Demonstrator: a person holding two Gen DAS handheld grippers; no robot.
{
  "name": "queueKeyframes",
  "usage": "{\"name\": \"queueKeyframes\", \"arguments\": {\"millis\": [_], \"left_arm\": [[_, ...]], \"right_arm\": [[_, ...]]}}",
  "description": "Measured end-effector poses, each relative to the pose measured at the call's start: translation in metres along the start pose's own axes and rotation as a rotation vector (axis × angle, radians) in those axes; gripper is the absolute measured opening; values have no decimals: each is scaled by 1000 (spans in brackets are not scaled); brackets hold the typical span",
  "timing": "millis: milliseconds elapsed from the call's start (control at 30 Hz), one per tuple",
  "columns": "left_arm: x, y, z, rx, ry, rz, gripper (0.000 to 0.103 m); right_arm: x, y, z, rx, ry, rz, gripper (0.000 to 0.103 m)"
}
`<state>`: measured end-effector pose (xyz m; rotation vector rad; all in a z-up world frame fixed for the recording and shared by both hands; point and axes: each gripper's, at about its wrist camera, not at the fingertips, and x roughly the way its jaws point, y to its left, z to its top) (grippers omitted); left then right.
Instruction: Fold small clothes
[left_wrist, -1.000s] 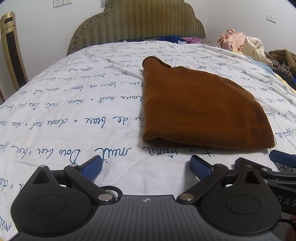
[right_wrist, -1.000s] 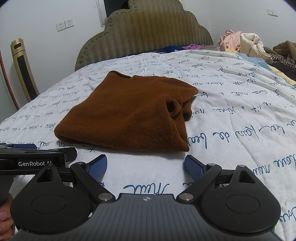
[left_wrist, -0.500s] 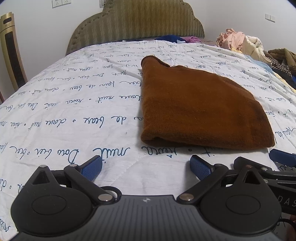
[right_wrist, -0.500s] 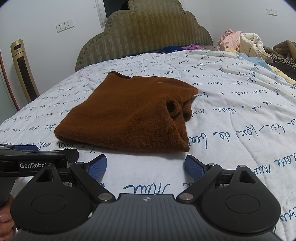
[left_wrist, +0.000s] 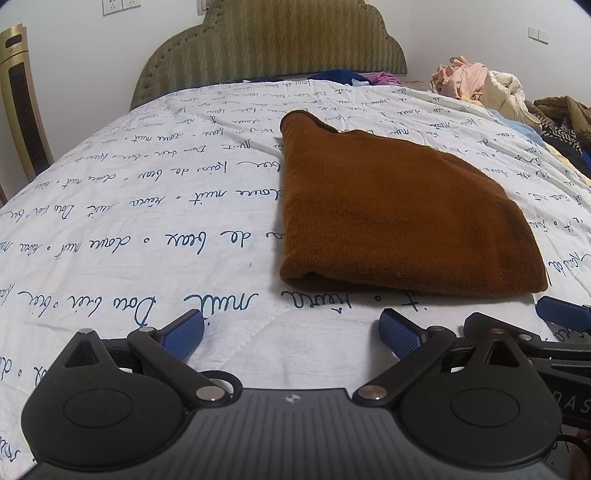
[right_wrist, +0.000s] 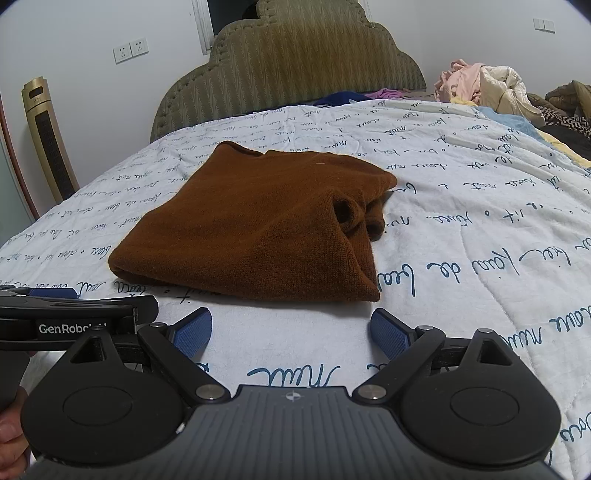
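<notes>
Item: 1 brown knit garment (left_wrist: 399, 214), folded flat, sleeve tucked at right edge, lying mid-frame on script-printed bed quilt (left_wrist: 147, 206). Left gripper (left_wrist: 291, 332) and right gripper (right_wrist: 291, 332): jaws spread wide, holding nothing, near its front edge.

Black tool (right_wrist: 291, 330) w/ blue pads (right_wrist: 192, 334), "GenRobot" marking.

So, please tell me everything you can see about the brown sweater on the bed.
The brown sweater is a rust-coloured knit, soft and slightly fuzzy. It lies folded into a flat, roughly rectangular bundle on the white quilt with blue writing. At its right side a rolled cuff or sleeve end sticks out of the fold. Only the quilt touches it; the left gripper and right gripper are open, just short of its near edge.
</notes>
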<state>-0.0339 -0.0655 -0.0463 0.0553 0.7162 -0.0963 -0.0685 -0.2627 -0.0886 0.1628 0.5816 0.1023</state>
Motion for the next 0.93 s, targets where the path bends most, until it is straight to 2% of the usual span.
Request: {"name": "queueKeyframes", "arguments": {"millis": [500,700,933], "left_arm": [[-1,0,-1,-1,-7,3,102],[-10,1,-1,4,-78,6,101],[-9,8,4,-44,-51,-38,101]], "right_arm": [[1,0,-1,-3,0,0,92],[2,0,-1,0,0,1,92],[3,-1,0,-1,-1,-1,93]]}}
